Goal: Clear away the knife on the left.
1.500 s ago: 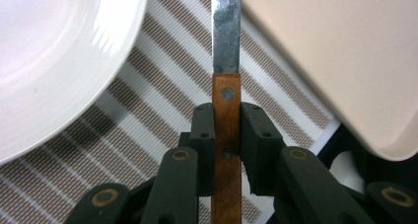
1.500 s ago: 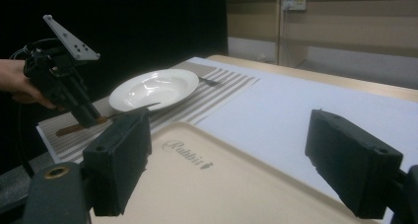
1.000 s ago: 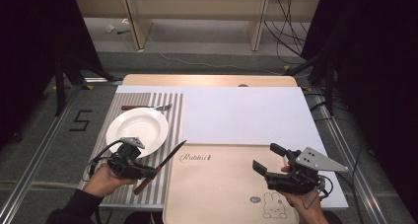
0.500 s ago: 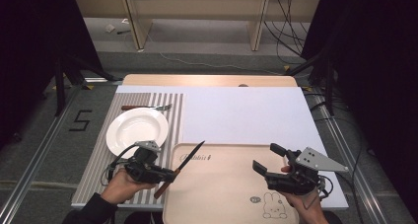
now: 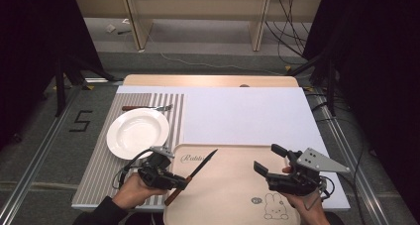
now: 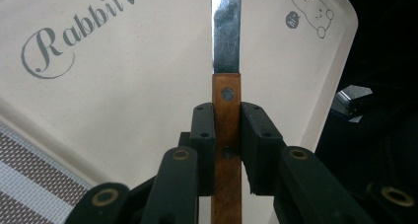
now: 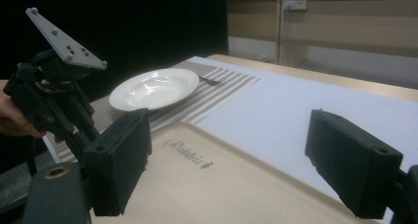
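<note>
Left gripper (image 5: 179, 182) (image 6: 227, 135): jaws clamped on the brown wooden handle of one steel-bladed table knife (image 5: 192, 176) (image 6: 226, 61), pads pressing both flat sides of the handle just below the blade. Knife sits diagonally over the near-left corner of the beige plastic tray with "Rabbit" lettering and a bunny print (image 5: 233, 195) (image 6: 123, 86) (image 7: 207, 184), blade pointing away toward the lettering. Can't tell if the blade touches the tray surface.

Right gripper (image 5: 271, 160) (image 7: 231, 165): jaws spread wide, nothing between them, over the tray's right side. Held in the person's right hand (image 5: 307, 205).

Counts:
- 1 knife, in the left gripper.
- 1 tray, at the near edge of the table.
- 1 round white ceramic plate (image 5: 138, 132) (image 7: 155, 88), sitting on the brown-and-white striped placemat (image 5: 106, 160) (image 7: 217, 93), just left of the tray.
- 1 wooden-handled fork (image 5: 147, 107), on the placemat beyond the plate.
- 1 white sheet (image 5: 245, 116) (image 7: 296, 110) covering the table's centre and right.
</note>
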### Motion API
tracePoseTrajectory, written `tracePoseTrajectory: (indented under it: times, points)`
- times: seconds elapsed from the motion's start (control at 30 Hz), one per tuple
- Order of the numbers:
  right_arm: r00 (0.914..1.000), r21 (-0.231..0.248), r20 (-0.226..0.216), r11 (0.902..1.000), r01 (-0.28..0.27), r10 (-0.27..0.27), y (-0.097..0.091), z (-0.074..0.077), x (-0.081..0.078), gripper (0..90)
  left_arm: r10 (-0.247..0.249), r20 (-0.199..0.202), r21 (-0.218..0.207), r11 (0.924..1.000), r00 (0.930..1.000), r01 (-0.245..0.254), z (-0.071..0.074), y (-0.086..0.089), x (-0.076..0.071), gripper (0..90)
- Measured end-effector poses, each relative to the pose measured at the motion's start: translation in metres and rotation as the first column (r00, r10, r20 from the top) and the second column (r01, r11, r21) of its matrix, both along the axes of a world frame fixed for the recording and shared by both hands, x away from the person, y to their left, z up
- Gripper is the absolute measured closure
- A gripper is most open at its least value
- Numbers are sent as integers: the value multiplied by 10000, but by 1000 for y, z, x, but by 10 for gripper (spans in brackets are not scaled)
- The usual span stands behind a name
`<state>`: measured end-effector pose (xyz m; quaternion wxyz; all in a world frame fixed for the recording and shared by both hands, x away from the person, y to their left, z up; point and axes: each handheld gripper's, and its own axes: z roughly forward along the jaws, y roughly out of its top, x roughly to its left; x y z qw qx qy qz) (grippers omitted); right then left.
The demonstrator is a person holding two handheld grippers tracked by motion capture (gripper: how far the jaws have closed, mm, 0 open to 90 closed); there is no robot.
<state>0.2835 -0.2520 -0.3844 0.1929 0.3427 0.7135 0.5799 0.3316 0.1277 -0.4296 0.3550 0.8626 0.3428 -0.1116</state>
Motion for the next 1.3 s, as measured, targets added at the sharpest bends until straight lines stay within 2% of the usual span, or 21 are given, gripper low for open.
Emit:
tracePoseTrajectory:
  times: [0.3,0.57,0.9,1.13,1.3]
  points:
    - [10000,-4,-6,10000,-2,2,0,0,0,187,-146,-225,79,9999,9996,148,-6,-10,0,767]
    - [10000,0,-5,10000,-6,6,0,0,0,187,-53,-544,236,9997,9985,66,-11,-16,0,767]
    - [10000,4,-8,10000,-12,12,0,0,0,187,60,-1038,529,9986,9946,-5,-22,-23,0,767]
    - [10000,11,3,10000,-15,15,0,0,0,187,182,-1455,746,9972,9892,-74,-29,-29,0,767]
    - [10000,15,-11,10000,-15,15,0,0,0,187,244,-1559,830,9965,9875,-115,-32,-31,0,767]
